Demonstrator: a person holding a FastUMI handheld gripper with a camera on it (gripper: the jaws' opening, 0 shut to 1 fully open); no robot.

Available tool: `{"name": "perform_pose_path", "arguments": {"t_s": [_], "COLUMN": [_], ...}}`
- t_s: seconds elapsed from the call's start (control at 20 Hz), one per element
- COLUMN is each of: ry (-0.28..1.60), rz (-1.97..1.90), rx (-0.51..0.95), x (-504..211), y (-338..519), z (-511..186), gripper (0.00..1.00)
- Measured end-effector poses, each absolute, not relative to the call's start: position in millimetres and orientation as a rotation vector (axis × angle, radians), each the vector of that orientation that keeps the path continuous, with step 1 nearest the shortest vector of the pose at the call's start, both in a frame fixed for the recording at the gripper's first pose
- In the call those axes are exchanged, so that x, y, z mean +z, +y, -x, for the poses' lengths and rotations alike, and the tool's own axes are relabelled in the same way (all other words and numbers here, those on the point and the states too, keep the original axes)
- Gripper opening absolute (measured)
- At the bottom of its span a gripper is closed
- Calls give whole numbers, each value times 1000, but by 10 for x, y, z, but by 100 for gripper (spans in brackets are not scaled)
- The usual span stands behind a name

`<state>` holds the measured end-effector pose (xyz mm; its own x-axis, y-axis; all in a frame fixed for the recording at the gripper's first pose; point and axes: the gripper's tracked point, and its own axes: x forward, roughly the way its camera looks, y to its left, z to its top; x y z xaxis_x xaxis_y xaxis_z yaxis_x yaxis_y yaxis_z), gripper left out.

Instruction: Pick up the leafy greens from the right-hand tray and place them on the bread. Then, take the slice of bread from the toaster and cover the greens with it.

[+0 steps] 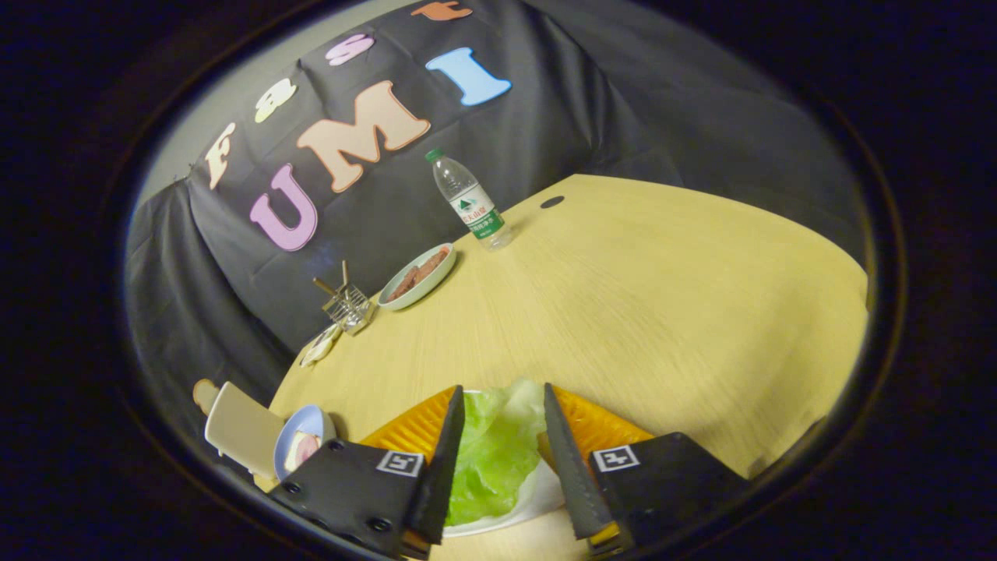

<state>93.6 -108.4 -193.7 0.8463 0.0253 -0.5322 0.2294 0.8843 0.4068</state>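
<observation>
The leafy greens [491, 452], a pale green lettuce leaf, lie on a white tray [537, 499] directly between my fingers. My gripper [502, 387] stands open, one finger on each side of the leaf; I cannot tell whether the fingers touch it. Off to the left of the left finger stands a cream toaster [241, 428] with a slice of bread [205, 393] sticking out of its top. Beside the toaster, a small blue plate [308, 425] carries bread with a pink slice [300, 450] on it, partly hidden behind the gripper's body.
On the wooden table [639, 312], far beyond the fingers, stand a water bottle [471, 202], a green-rimmed plate of brown meat [419, 276], a small wire rack [348, 305] and a little dish [319, 347]. Black cloth walls the table's far side.
</observation>
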Motion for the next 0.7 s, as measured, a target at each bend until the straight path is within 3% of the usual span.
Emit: {"name": "perform_pose_path", "arguments": {"t_s": [0.25, 0.35, 0.55, 0.7], "ry": [587, 585, 565, 537], "rz": [-450, -458, -449, -453], "rx": [-112, -85, -81, -82], "x": [-2036, -1958, -2004, -1933], "y": [-1084, -1057, -1015, -1012], "z": [-941, -914, -992, -971], "gripper": [42, 42, 15, 6]}}
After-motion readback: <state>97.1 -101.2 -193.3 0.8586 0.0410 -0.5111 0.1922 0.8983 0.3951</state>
